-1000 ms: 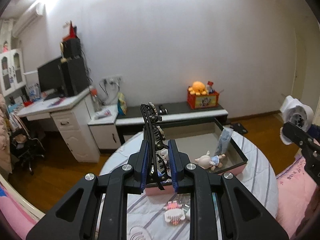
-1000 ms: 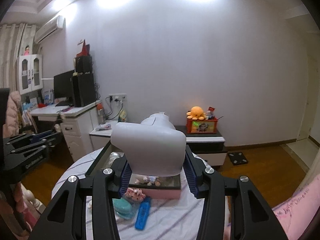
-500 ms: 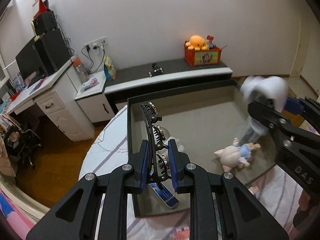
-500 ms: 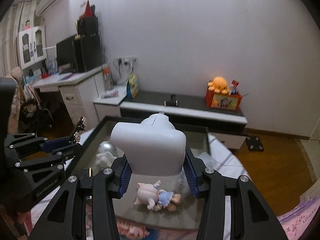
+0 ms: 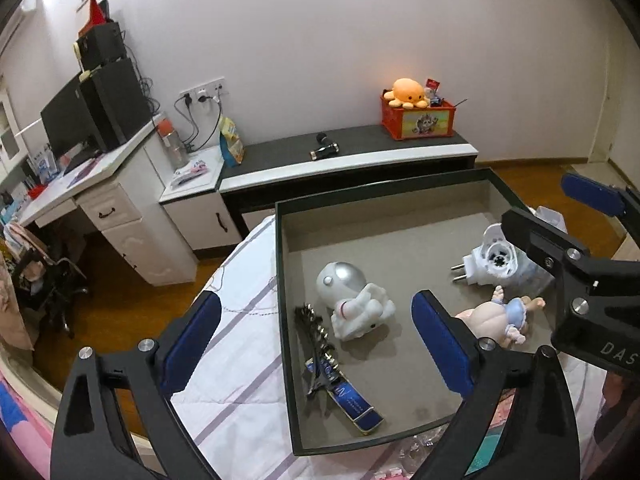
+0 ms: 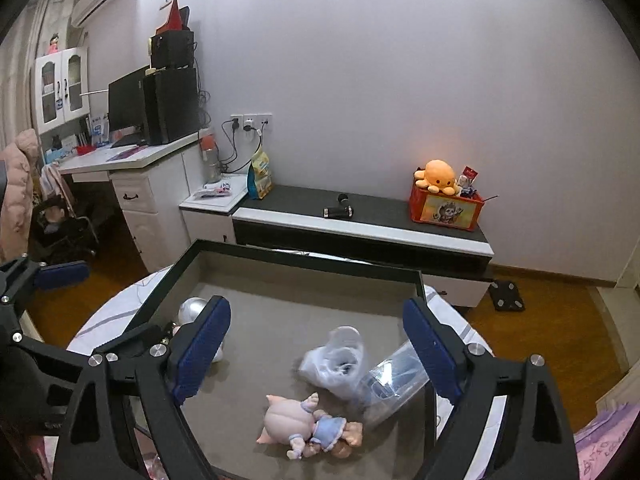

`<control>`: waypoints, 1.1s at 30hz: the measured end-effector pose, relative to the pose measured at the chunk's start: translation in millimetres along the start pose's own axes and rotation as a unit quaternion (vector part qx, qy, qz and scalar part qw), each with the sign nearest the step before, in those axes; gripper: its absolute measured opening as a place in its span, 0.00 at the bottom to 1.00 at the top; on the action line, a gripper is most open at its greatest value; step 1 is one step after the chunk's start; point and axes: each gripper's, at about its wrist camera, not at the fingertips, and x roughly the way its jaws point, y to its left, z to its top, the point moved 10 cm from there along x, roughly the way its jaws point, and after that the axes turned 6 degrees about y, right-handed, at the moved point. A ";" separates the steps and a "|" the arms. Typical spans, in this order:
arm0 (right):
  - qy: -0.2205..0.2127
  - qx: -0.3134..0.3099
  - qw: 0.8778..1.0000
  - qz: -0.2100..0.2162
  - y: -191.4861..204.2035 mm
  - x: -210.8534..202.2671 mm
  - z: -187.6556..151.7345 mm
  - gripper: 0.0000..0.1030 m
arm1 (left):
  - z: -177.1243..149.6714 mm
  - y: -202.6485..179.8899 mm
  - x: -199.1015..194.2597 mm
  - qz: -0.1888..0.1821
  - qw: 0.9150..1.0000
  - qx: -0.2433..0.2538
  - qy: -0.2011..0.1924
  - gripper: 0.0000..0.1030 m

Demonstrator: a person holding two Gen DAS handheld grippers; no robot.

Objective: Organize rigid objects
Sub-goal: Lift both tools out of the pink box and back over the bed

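A dark-rimmed box (image 5: 280, 280) with a grey floor sits on the striped table. Inside lie a black studded strap (image 5: 314, 344) at the left, a blue remote (image 5: 352, 398), a white and silver astronaut toy (image 5: 352, 296), a small doll (image 5: 496, 316), and a white plug-in device (image 5: 492, 258) at the right, blurred in the right wrist view (image 6: 336, 360). My left gripper (image 5: 316, 344) is open and empty above the strap. My right gripper (image 6: 316, 344) is open and empty above the plug-in device and the doll (image 6: 308, 428).
A clear bag (image 6: 394, 380) lies against the box's right wall (image 6: 424, 320). A low TV cabinet (image 5: 344, 152) with a red toy crate (image 5: 418, 116) stands behind the table, a white desk (image 5: 100, 184) at the left. Small items lie on the table in front of the box.
Both grippers have opened. The left one let go of the black studded strap and the right one let go of the white plug-in device; both objects now lie in the box.
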 end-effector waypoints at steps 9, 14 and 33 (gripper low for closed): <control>0.005 -0.002 1.000 -0.001 -1.0 -1.6 -2.1 0.87 | -3.3 4.6 -2.2 0.001 1.000 -0.007 -0.003 0.95; 0.003 0.000 1.000 -0.008 -4.1 -11.3 -3.8 0.87 | -4.2 4.3 -8.0 0.001 1.000 -0.009 -0.005 0.95; -0.084 0.002 0.996 -0.038 15.2 -176.5 -34.2 0.87 | -37.6 18.7 -176.8 0.005 0.990 -0.050 -0.129 0.95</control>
